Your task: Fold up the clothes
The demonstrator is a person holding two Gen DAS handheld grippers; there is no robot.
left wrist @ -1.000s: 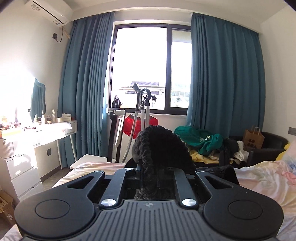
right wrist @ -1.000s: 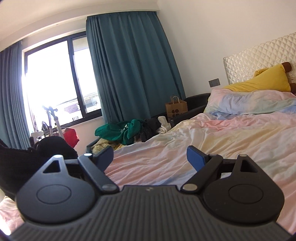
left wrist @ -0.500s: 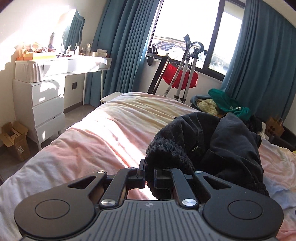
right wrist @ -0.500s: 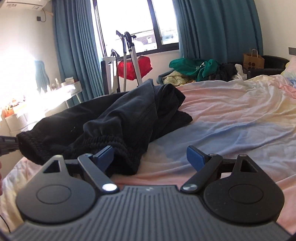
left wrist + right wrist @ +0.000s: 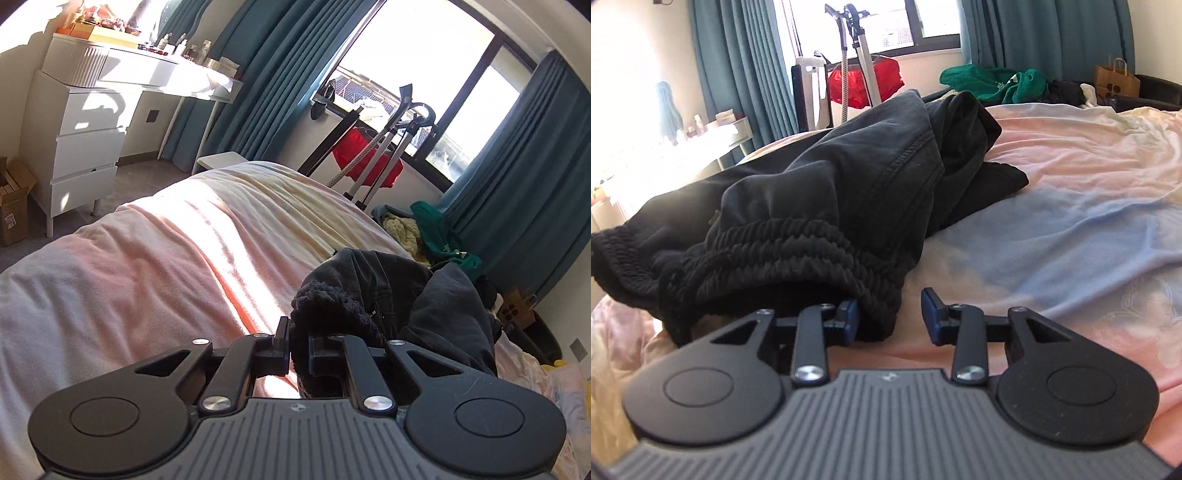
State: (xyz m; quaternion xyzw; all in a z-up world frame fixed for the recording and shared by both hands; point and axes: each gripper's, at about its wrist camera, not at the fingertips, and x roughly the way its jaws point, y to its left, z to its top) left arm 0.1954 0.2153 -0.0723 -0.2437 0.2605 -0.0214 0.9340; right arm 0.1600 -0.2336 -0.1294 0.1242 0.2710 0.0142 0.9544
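Observation:
A pair of black trousers [image 5: 849, 177] with a ribbed elastic waistband [image 5: 783, 254] lies bunched on the bed. In the left wrist view the trousers [image 5: 424, 295] hang to the right. My left gripper [image 5: 298, 347] is shut on the waistband's edge [image 5: 332, 310]. My right gripper [image 5: 890, 317] is open, low over the bed, its jaws partly closed. The other end of the waistband lies between its blue pads [image 5: 929, 310], against the left one, without being clamped.
The bed [image 5: 166, 240] has a pink, yellow and blue cover [image 5: 1052, 206]. A white dresser [image 5: 81, 122] stands left of the bed. A garment steamer with a red item [image 5: 369, 158], a pile of green and yellow clothes [image 5: 997, 83] and a paper bag [image 5: 1115, 79] stand by the window.
My left gripper has lowered the trousers from mid-air onto the bed. My right gripper has swung toward them, dropped to the waistband and narrowed its jaws around it.

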